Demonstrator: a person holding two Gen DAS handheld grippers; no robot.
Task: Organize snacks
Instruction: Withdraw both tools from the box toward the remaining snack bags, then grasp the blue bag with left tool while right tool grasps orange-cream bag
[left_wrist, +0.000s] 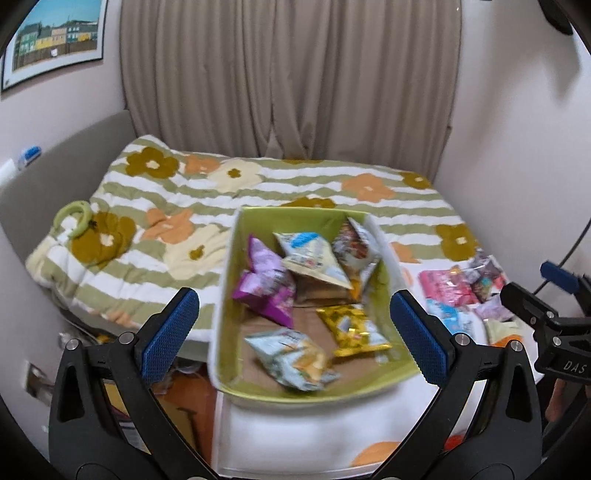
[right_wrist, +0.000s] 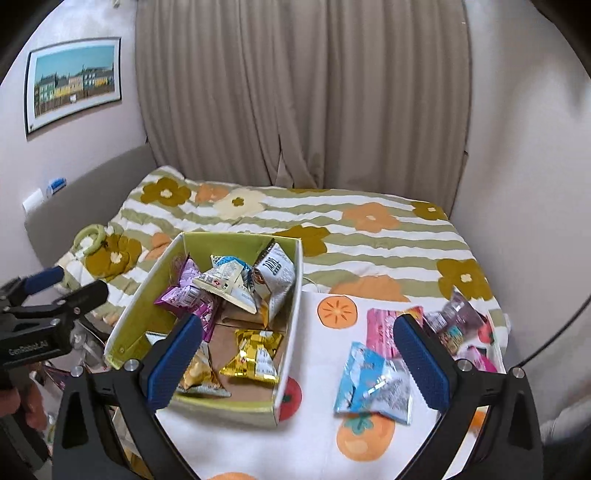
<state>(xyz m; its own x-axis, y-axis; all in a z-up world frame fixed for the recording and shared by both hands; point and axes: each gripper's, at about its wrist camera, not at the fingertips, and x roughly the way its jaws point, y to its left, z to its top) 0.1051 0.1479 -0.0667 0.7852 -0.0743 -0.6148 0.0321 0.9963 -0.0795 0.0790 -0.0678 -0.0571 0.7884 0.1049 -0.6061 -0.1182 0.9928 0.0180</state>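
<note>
A green-lined cardboard box (right_wrist: 236, 404) sits on a white fruit-print cloth (right_wrist: 321, 354) near the foot edge of a bed (right_wrist: 369, 236) covered by a striped, flower-patterned quilt. Inside the box lie several snack packets: a purple packet (right_wrist: 186, 295) by its left wall, a pale packet with blue print (right_wrist: 225, 280) and a silver packet (right_wrist: 275, 275) toward its far end, a gold packet (right_wrist: 255, 356) on its cardboard floor, and a light packet with yellow print (left_wrist: 291, 356) at its near end.

The left hand-held gripper (left_wrist: 295, 339) hangs above the box with its blue-padded jaws spread wide and nothing between them; the box shows in the gap. The right hand-held gripper (right_wrist: 301, 363) is likewise wide apart and empty, hovering over the cloth just right of the box.

More snacks remain outside the box on the cloth toward the bed's right edge: a blue-and-silver packet (right_wrist: 373, 384) lies nearest the box, with a pink packet (right_wrist: 382, 330) beyond it, and a cluster of dark and pink packets (right_wrist: 458, 325) close to the edge.

A light green ring (right_wrist: 89, 239) rests on the quilt near the bed's left edge. Beige curtains (right_wrist: 295, 92) hang behind the bed, and a framed picture (right_wrist: 74, 83) is on the left wall.
</note>
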